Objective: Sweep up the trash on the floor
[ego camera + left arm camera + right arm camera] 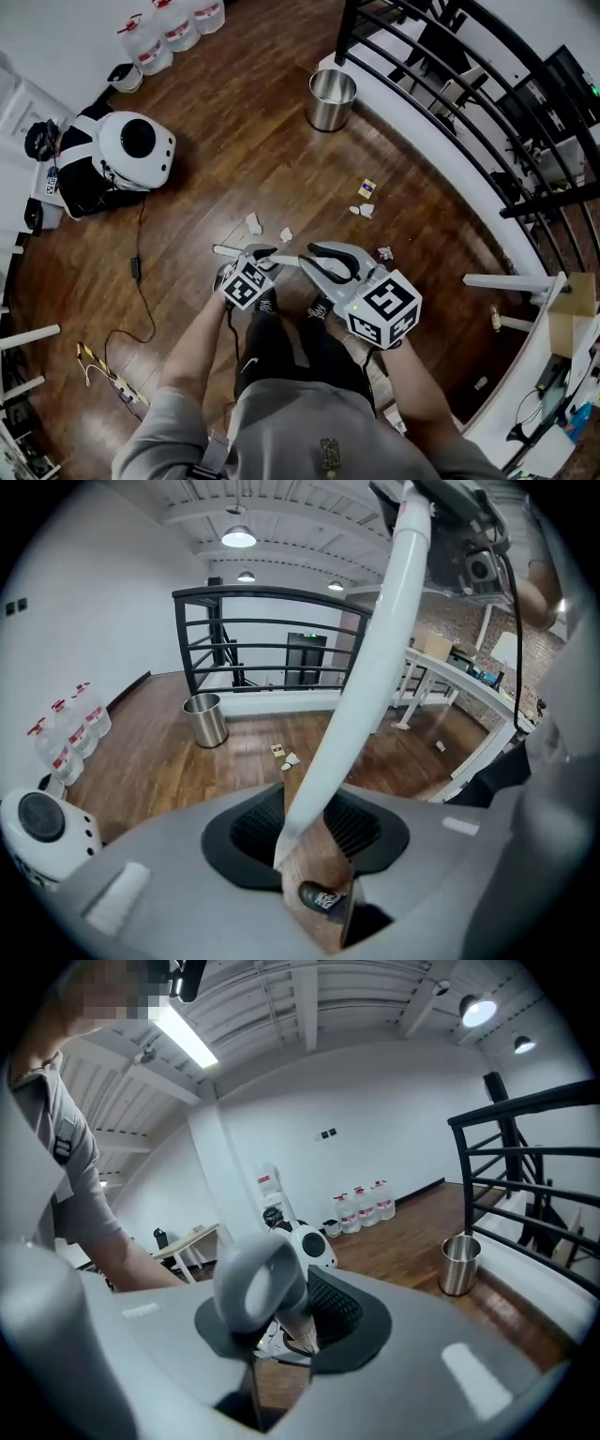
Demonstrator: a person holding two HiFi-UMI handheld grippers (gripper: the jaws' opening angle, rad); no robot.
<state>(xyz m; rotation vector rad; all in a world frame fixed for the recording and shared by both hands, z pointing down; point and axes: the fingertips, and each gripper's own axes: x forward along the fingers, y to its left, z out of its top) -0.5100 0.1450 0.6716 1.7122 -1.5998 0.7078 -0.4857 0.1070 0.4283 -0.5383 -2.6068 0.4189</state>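
Glossy brown plank floor [234, 141]. Cylindrical steel bin [331, 98], 12 o'clock. Smooth white round pole [375, 667] clenched in left gripper [317, 869]; grey plastic loop handle [253, 1293] clamped in right gripper [281, 1358]. Crumpled white paper scraps [253, 223] on floor, 12 o'clock of grippers.

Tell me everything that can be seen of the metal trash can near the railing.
The metal trash can is a shiny steel-looking cylinder with an open top. It stands upright on the wooden floor, right beside the white curb under the black railing; contact with the curb is unclear. The paper scraps lie apart from it.
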